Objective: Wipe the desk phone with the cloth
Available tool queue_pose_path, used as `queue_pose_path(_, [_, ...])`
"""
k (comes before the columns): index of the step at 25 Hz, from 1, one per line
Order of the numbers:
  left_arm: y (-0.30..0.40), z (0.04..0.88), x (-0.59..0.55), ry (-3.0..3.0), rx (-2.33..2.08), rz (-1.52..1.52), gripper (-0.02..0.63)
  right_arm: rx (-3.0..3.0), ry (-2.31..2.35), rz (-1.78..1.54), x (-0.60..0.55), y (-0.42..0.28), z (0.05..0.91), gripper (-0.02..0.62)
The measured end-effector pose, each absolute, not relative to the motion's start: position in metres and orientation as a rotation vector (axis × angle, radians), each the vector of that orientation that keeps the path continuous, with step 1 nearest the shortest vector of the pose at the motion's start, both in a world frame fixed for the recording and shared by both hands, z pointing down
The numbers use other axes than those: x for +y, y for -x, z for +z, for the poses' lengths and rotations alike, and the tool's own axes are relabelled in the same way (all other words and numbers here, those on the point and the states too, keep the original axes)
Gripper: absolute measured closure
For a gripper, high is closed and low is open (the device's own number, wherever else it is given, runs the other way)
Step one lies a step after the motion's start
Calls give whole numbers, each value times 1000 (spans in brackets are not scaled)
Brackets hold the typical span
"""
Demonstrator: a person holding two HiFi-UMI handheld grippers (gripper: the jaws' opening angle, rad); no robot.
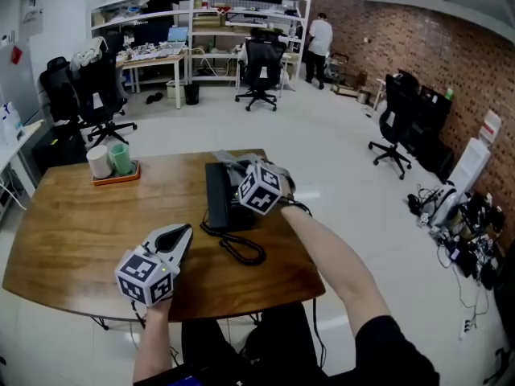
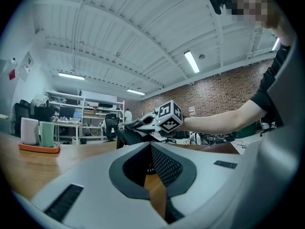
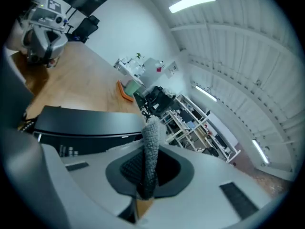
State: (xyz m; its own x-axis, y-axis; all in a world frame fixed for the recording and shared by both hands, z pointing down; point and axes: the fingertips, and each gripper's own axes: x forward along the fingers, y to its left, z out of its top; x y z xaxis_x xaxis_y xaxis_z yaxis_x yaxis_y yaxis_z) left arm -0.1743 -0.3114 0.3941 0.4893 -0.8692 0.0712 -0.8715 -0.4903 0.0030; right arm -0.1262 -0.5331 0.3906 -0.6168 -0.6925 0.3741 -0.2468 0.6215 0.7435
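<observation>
The black desk phone [image 1: 219,198] lies in the middle of the wooden table [image 1: 72,232], its coiled cord [image 1: 241,249] looping toward the front edge. My right gripper [image 1: 235,169] hovers over the phone's far right part, shut on a grey cloth [image 1: 228,161]. In the right gripper view the cloth [image 3: 151,149] stands pinched upright between the jaws, with the phone [image 3: 90,124] just beyond and left. My left gripper [image 1: 183,231] rests low near the front edge, left of the cord, shut on nothing. In the left gripper view the phone [image 2: 125,136] and right gripper [image 2: 138,123] lie ahead.
An orange tray [image 1: 115,177] with a white cup [image 1: 99,162] and a green cup [image 1: 121,158] sits at the table's far left. Black office chairs [image 1: 88,87] stand behind the table. A person [image 1: 319,43] stands far back by the shelves.
</observation>
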Motion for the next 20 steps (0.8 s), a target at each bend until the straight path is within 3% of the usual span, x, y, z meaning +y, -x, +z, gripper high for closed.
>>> queue_pose_path(13, [177, 395, -313, -2686, -1563, 112, 614, -2041, -36, -1009, -372, 86, 457, 571])
queue_pose_path(20, [183, 401, -314, -2675, -1564, 102, 612, -2319, -725, -843, -509, 115, 370, 571])
